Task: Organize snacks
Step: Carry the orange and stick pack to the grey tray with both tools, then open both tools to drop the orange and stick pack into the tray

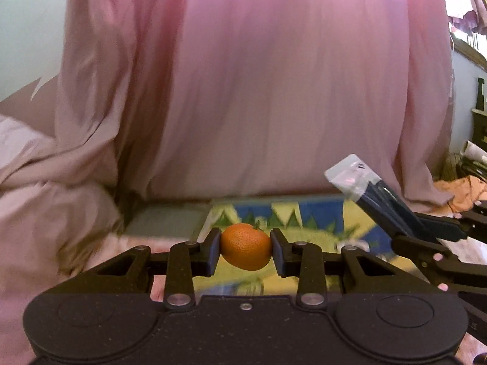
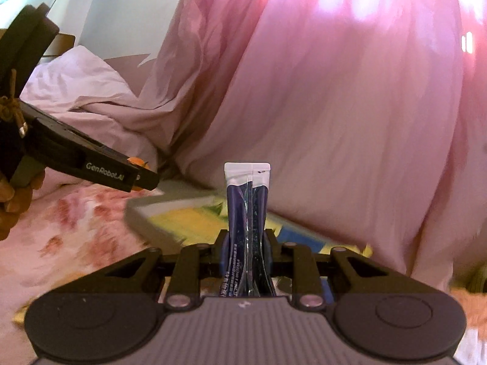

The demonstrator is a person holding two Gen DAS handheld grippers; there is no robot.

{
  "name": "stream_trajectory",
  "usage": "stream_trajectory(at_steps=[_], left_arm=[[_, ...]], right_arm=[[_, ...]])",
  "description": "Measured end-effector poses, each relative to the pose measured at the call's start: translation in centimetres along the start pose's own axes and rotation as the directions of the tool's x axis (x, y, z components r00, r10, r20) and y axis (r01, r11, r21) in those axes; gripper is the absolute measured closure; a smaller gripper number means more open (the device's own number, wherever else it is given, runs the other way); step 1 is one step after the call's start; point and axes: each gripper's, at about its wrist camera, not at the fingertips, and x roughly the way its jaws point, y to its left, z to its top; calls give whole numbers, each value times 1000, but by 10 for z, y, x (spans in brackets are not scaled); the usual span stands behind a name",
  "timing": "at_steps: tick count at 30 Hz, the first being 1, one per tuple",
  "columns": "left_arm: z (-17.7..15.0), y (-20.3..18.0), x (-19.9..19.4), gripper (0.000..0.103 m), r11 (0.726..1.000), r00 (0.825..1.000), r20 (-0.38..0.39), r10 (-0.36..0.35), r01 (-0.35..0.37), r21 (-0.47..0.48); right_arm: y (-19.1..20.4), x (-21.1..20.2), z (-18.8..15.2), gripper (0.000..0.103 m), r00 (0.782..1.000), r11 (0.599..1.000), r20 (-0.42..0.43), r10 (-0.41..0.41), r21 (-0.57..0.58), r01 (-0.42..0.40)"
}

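Note:
My left gripper is shut on a small orange tangerine and holds it above a colourful yellow-and-blue box. My right gripper is shut on a dark blue snack sachet with a white sealed top, held upright. In the left wrist view the sachet and the right gripper come in from the right, above the box. In the right wrist view the left gripper is at the left with a bit of the tangerine showing.
A pink curtain hangs behind the box. A pink floral bedsheet and crumpled pale bedding lie at the left. The box has a grey rim. Clutter and orange cloth sit at the far right.

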Motion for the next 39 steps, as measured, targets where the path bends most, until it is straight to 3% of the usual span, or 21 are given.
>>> stream_trajectory(at_steps=[9, 14, 20, 27, 39], left_arm=[[34, -8, 71, 66, 998, 997, 66, -32, 28, 62], [39, -9, 108, 66, 996, 997, 39, -71, 69, 53], [26, -4, 142, 66, 993, 993, -44, -113, 113, 14], [16, -1, 156, 66, 993, 990, -81, -118, 119, 0], [-9, 7, 158, 63, 990, 981, -142, -134, 128, -54]], right_arm=[[-39, 74, 10, 77, 1000, 1000, 12, -9, 14, 9], [-43, 101, 5, 77, 999, 1000, -39, -2, 13, 2], [-42, 120, -6, 77, 991, 999, -125, 39, 19, -37], [-33, 122, -18, 76, 977, 996, -195, 86, -9, -89], [-31, 122, -19, 69, 974, 998, -214, 70, 20, -67]])
